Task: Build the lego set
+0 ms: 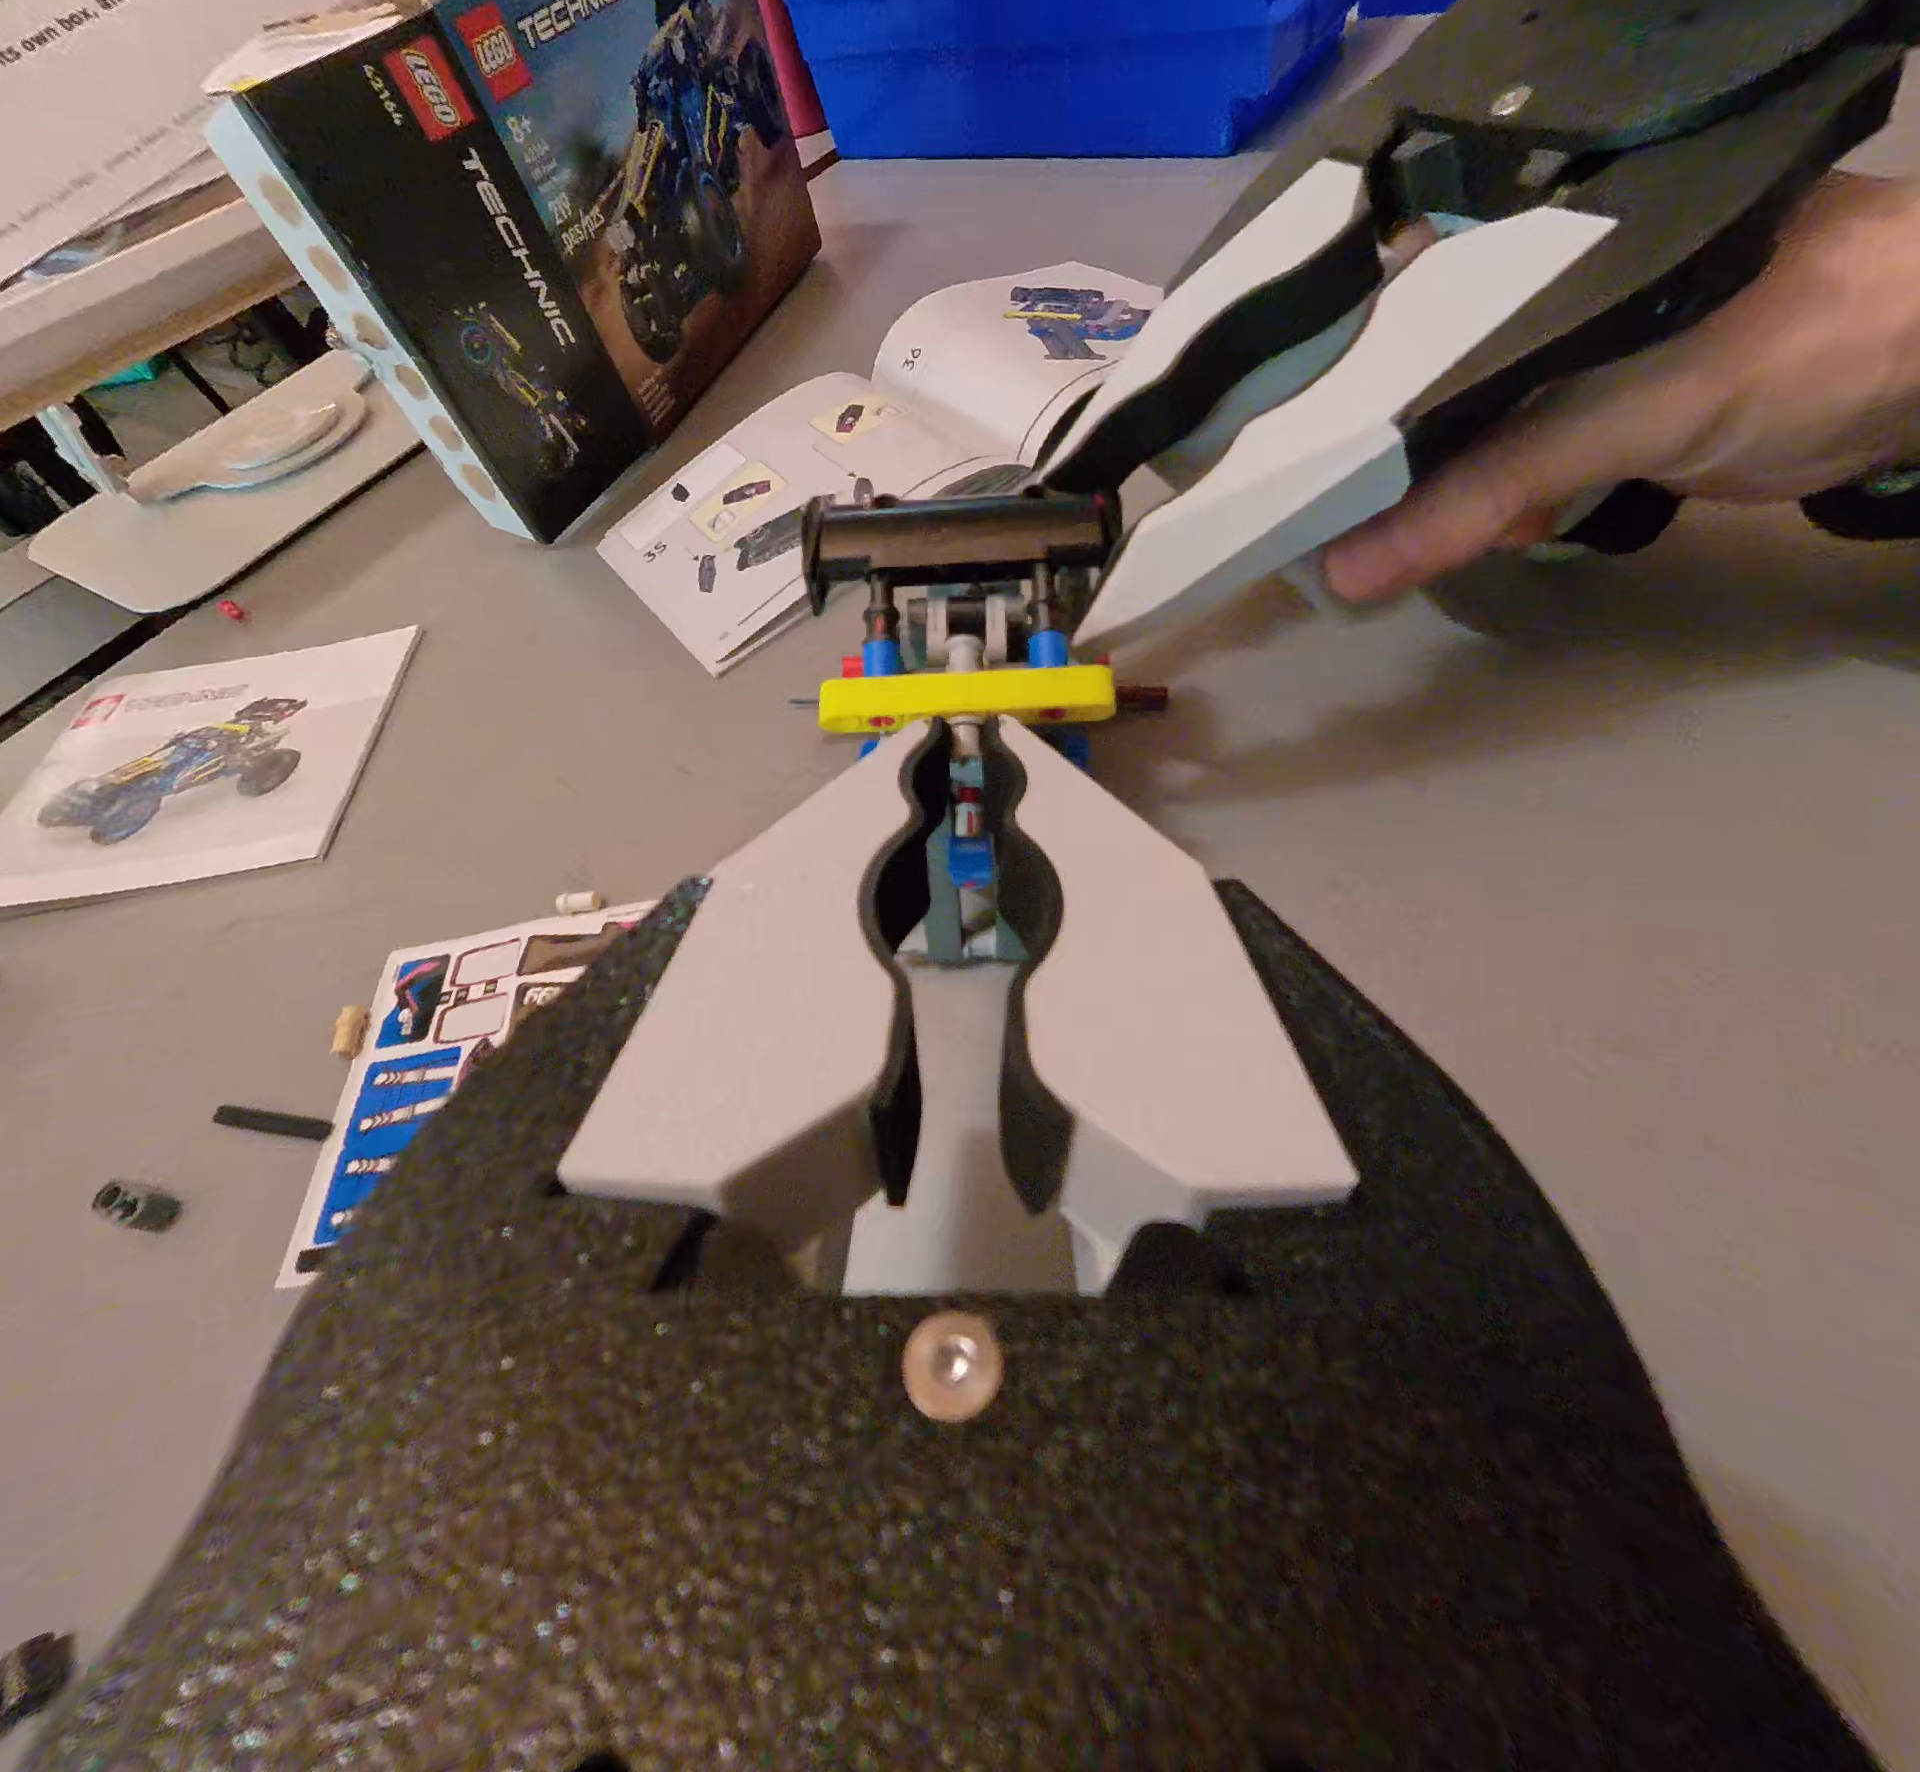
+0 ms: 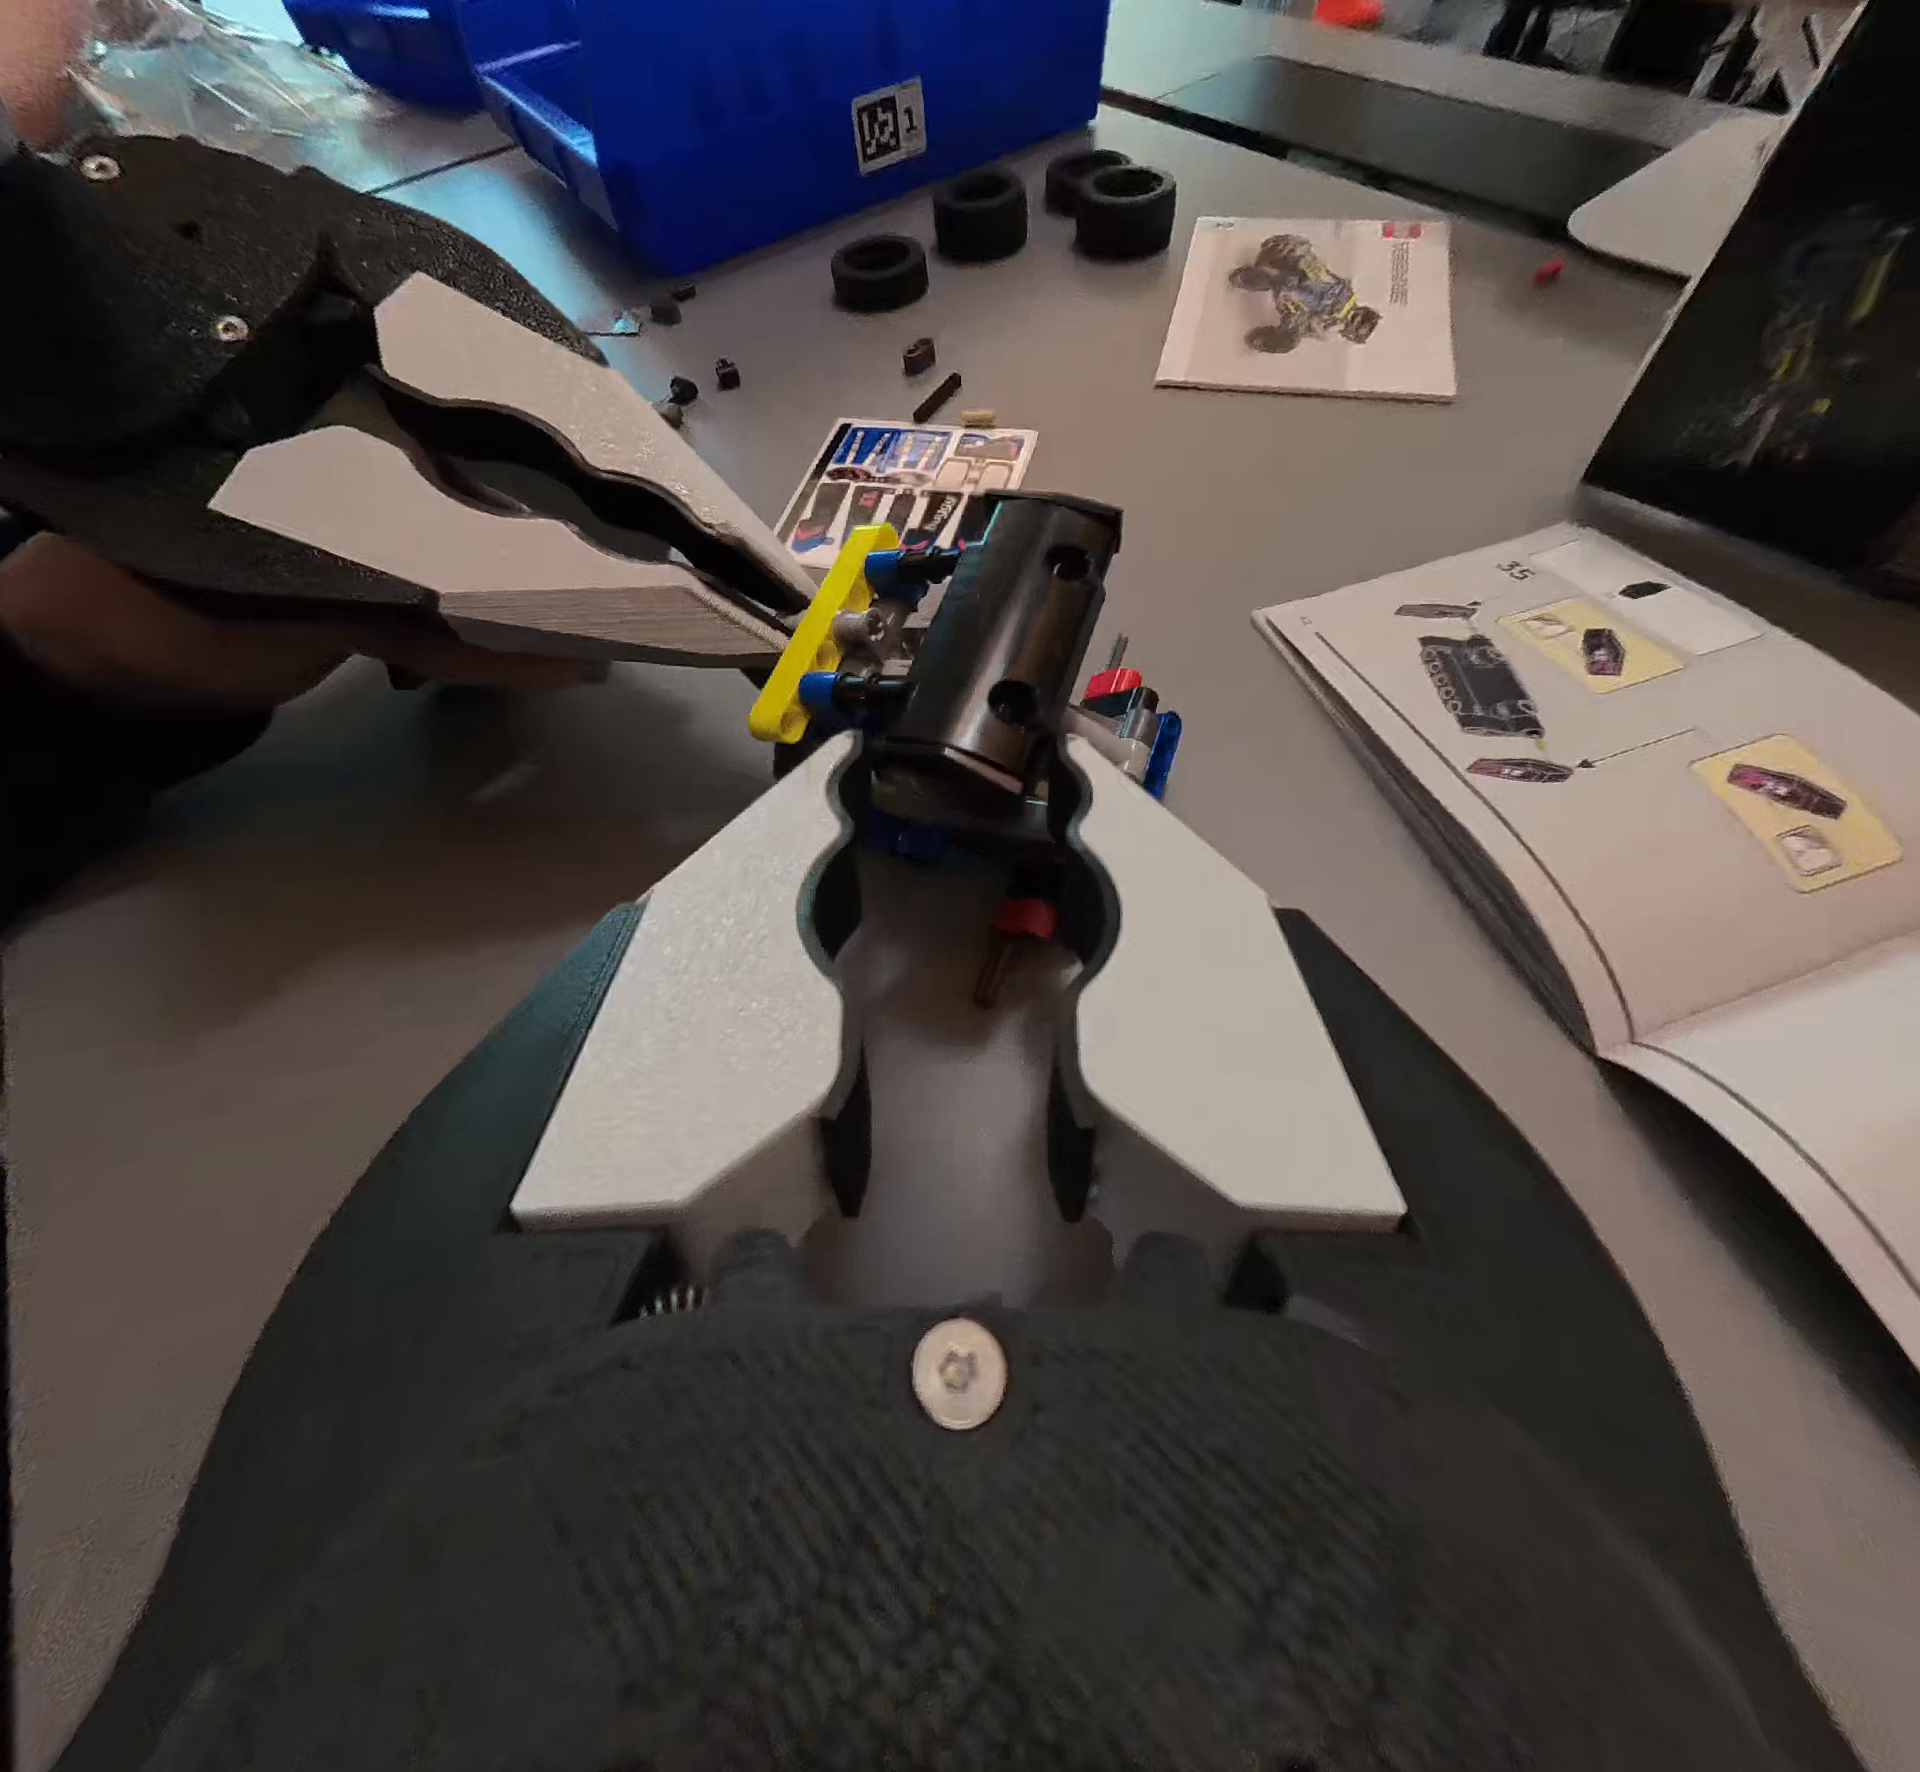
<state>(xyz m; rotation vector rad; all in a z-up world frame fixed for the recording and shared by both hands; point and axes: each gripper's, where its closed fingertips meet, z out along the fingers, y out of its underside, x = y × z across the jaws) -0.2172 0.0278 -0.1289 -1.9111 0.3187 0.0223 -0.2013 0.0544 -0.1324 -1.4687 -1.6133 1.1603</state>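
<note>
The left gripper [image 1: 964, 735] is clenched on the pale axle [image 1: 966, 657] of the toy model [image 2: 966, 673] on the table [image 1: 1455, 891], probably to steady it, while the right gripper [image 2: 961, 766] grasps its black cylinder [image 2: 1013, 642].

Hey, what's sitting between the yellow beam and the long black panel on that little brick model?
Two blue connector pins with black stubs and a grey-white joint bridge the yellow beam and black panel, clearest in the left wrist view.
</note>
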